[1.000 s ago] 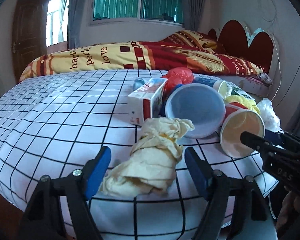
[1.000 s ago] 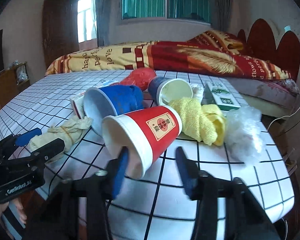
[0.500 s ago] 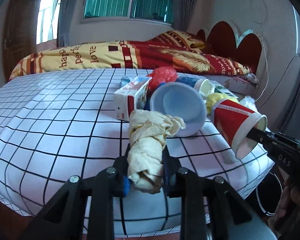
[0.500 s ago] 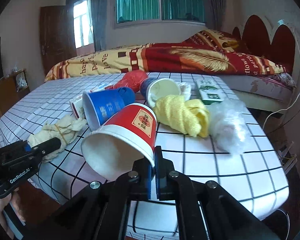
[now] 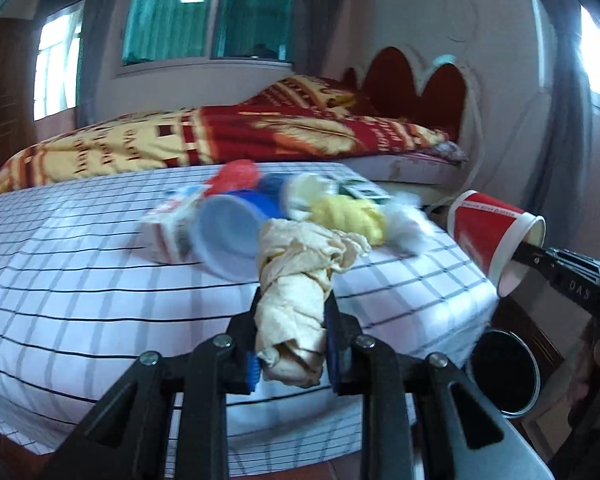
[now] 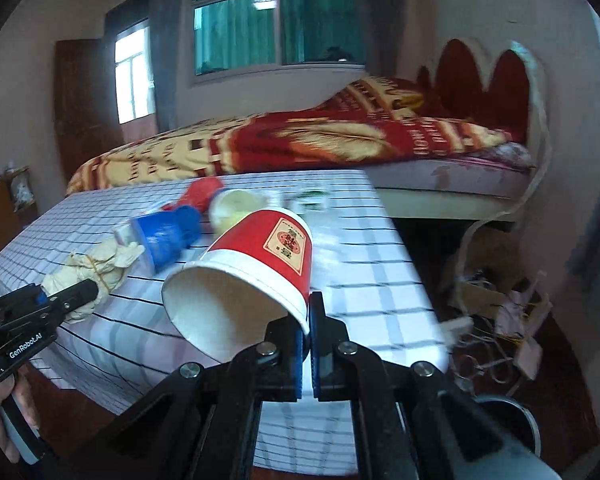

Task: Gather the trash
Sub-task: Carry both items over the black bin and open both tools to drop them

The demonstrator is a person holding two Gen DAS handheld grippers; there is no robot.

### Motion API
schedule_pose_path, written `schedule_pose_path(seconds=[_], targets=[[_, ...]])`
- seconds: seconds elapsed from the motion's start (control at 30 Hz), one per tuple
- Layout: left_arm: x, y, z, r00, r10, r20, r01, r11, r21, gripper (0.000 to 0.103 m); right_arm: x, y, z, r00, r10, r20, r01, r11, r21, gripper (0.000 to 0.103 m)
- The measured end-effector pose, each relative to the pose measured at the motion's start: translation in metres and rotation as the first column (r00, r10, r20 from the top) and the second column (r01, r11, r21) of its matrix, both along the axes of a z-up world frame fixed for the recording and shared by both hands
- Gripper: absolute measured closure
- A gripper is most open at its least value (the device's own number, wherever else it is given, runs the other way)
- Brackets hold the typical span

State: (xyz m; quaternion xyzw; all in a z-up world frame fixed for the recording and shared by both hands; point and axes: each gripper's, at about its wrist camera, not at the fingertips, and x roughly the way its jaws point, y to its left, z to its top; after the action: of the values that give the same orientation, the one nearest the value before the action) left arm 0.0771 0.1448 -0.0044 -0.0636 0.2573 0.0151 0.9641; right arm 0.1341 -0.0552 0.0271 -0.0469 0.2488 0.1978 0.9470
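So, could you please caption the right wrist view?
Right tool pinching a red paper cup by its rim above the checked bed.

Tilted red cup (image 6: 256,276), crumpled beige wad (image 5: 296,296)

Daylight entered through the green-curtained window (image 5: 208,20) at the back and a smaller bright window (image 6: 134,74) on the left, which was overexposed. The room itself was rather dim. Motion blur smeared the trash pile (image 5: 284,208) and the checked tablecloth (image 6: 360,272). The fisheye lens bent straight lines, and the corners were dark.
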Motion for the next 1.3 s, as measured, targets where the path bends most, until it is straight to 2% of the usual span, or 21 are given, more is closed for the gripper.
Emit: schedule_pose_path(seconds=[0.13,0.23,0.47,0.67,0.83,0.97,1.0,1.07,1.1,1.13,1.17,1.2,1.23,1.27,1.3], targets=[[0.01,-0.037,0.0,0.995,-0.096,0.007,0.096,0.995,-0.01,0.077,-0.004,-0.057,-0.004,0.992,-0.126,-0.018,0.126,0.992,0.0,0.1],[0.016,-0.067,-0.001,0.984,-0.177,0.008,0.177,0.984,-0.013,0.077,-0.008,-0.1,-0.012,0.972,-0.23,-0.042,0.23,0.973,0.004,0.1],[0.028,-0.148,-0.013,0.924,-0.381,-0.021,0.381,0.924,-0.013,0.077,-0.024,-0.174,-0.031,0.923,-0.375,-0.088,0.376,0.927,-0.003,0.1],[0.032,-0.214,-0.033,0.851,-0.519,-0.082,0.519,0.854,-0.027,0.077,-0.03,-0.215,-0.057,0.898,-0.417,-0.14,0.416,0.909,-0.035,0.1],[0.036,-0.25,-0.057,0.797,-0.583,-0.159,0.586,0.81,-0.031,0.077,-0.026,-0.24,-0.083,0.882,-0.428,-0.197,0.427,0.903,-0.046,0.1],[0.043,-0.267,-0.078,0.771,-0.6,-0.214,0.605,0.795,-0.045,0.077,-0.016,-0.258,-0.105,0.875,-0.411,-0.258,0.414,0.909,-0.046,0.1],[0.056,-0.269,-0.081,0.768,-0.6,-0.223,0.606,0.794,-0.048,0.076,-0.014,-0.261,-0.11,0.873,-0.405,-0.271,0.408,0.912,-0.047,0.1],[0.059,-0.278,-0.09,0.753,-0.612,-0.241,0.617,0.784,-0.063,0.073,-0.008,-0.265,-0.125,0.866,-0.412,-0.282,0.408,0.91,-0.075,0.099],[0.063,-0.283,-0.098,0.74,-0.618,-0.265,0.625,0.778,-0.071,0.064,-0.005,-0.268,-0.135,0.857,-0.417,-0.302,0.407,0.908,-0.096,0.096],[0.067,-0.288,-0.105,0.737,-0.611,-0.291,0.621,0.781,-0.068,0.05,0.002,-0.273,-0.151,0.827,-0.438,-0.353,0.414,0.898,-0.147,0.068],[0.068,-0.29,-0.109,0.745,-0.593,-0.305,0.606,0.793,-0.062,0.041,0.004,-0.279,-0.161,0.801,-0.461,-0.382,0.43,0.887,-0.17,0.036],[0.067,-0.289,-0.111,0.757,-0.576,-0.31,0.588,0.807,-0.064,0.031,0.005,-0.283,-0.165,0.787,-0.476,-0.391,0.444,0.879,-0.175,0.032],[0.066,-0.284,-0.11,0.774,-0.555,-0.304,0.565,0.822,-0.063,0.027,0.004,-0.289,-0.168,0.767,-0.501,-0.402,0.466,0.864,-0.189,0.032],[0.066,-0.28,-0.108,0.79,-0.536,-0.299,0.545,0.836,-0.057,0.022,0.003,-0.292,-0.167,0.762,-0.508,-0.402,0.475,0.86,-0.186,0.031],[0.064,-0.277,-0.106,0.805,-0.516,-0.294,0.526,0.849,-0.05,0.009,0.002,-0.294,-0.164,0.762,-0.511,-0.398,0.481,0.858,-0.18,0.027]])
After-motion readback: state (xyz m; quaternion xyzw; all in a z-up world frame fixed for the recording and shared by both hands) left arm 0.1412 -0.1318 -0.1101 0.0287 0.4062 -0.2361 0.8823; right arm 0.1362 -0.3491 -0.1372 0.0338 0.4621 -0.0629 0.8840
